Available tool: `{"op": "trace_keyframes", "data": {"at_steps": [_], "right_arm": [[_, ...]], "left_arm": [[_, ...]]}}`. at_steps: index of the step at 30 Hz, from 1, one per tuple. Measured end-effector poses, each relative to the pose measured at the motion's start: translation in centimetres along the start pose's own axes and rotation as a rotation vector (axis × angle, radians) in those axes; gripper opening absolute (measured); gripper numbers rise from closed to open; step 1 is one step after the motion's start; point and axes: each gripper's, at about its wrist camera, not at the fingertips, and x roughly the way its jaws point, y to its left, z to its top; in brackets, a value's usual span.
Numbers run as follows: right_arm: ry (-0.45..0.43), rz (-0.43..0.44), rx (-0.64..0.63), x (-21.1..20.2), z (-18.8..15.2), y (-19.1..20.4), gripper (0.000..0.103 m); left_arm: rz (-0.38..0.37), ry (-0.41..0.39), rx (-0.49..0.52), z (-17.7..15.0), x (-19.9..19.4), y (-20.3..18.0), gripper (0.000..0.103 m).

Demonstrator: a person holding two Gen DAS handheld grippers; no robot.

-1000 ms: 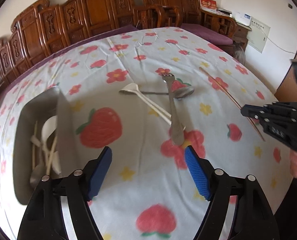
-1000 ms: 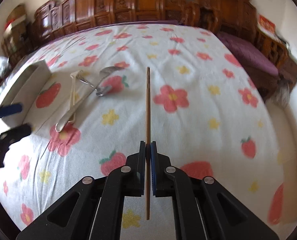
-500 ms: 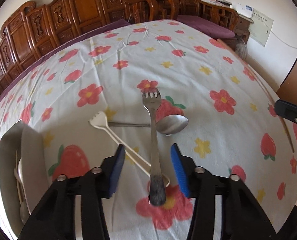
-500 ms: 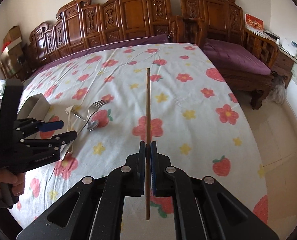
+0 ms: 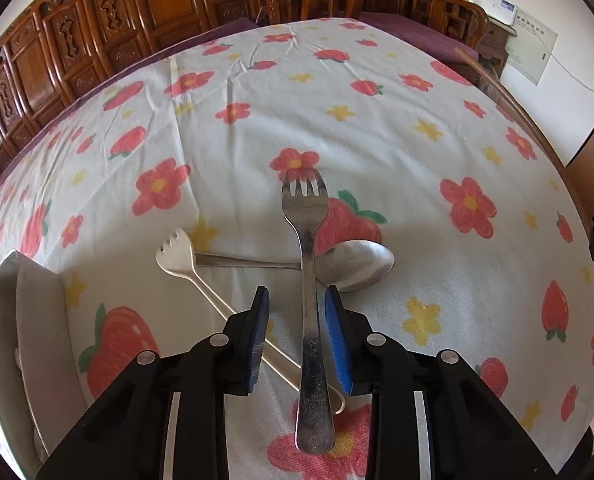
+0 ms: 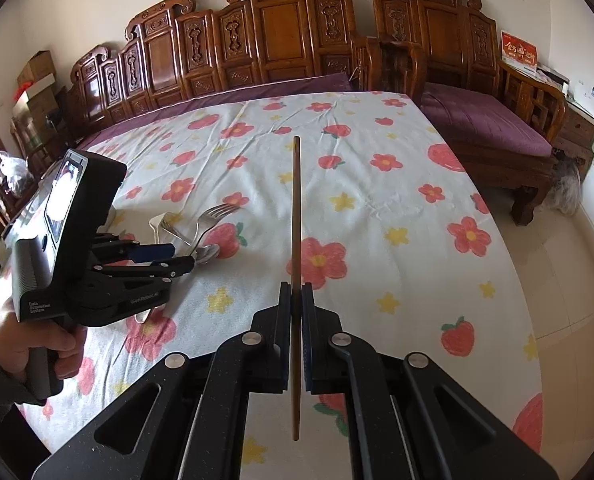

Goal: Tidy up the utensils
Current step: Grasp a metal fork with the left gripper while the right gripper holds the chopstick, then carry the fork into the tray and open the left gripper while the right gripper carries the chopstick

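A white cloth with red flowers, strawberries & yellow stars [image 5: 377,132] is spread over the table. On it, three utensils are piled in a crossed heap: a shiny metal fork [image 5: 308,280], a shiny metal spoon [image 5: 355,266] and a pale cream plastic spork [image 5: 179,258]. The fork is laid on top, w/ its prongs pointed away & its handle pointed back at the camera. The spoon is laid sideways under the fork, bowl to the right. The spork is slanted, and its handle is crossed under the fork's handle. The left gripper [image 5: 297,336] is pointed down over the fork handle. Its jaws are closing, w/ the fork handle between the blue pads [image 5: 337,336]. The right pad looks very near the handle, but a gap is seen by the left pad, so the fork is not pinched yet. A grey metal tray [image 5: 37,320] is seen at the left edge, near the pile; what is in it can't be told. The right gripper [image 6: 296,336] is closed tight on a thin brown wooden chopstick [image 6: 296,208], which is held up above the cloth & pointed straight ahead. In the right wrist view, the left gripper is held by a hand [image 6: 25,344] in a dark sleeve. Carved brown wooden benches [image 6: 281,48] w/ purple cushions are seen behind the table.
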Motion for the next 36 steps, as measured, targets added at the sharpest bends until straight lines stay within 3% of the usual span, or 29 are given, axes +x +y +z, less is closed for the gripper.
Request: {"op": "trace_keyframes", "data": {"at_steps": [6, 9, 10, 17, 36], "right_arm": [[0.008, 0.018, 0.001, 0.2, -0.1, 0.4, 0.006], [0.007, 0.024, 0.005, 0.2, -0.1, 0.5, 0.006], [0.007, 0.024, 0.004, 0.2, -0.1, 0.5, 0.006], [0.013, 0.034, -0.014, 0.3, -0.3, 1.4, 0.006], [0.002, 0.046, -0.051, -0.1, -0.3, 3.1, 0.006]], "left_arm": [[-0.009, 0.002, -0.034, -0.1, 0.0, -0.1, 0.027], [-0.025, 0.007, -0.036, 0.0, -0.1, -0.2, 0.008], [-0.029, 0.01, -0.042, 0.0, -0.1, -0.1, 0.007], [-0.027, 0.001, -0.057, -0.3, -0.8, -0.1, 0.007], [-0.015, -0.128, -0.016, -1.2, -6.9, 0.7, 0.007]]}}
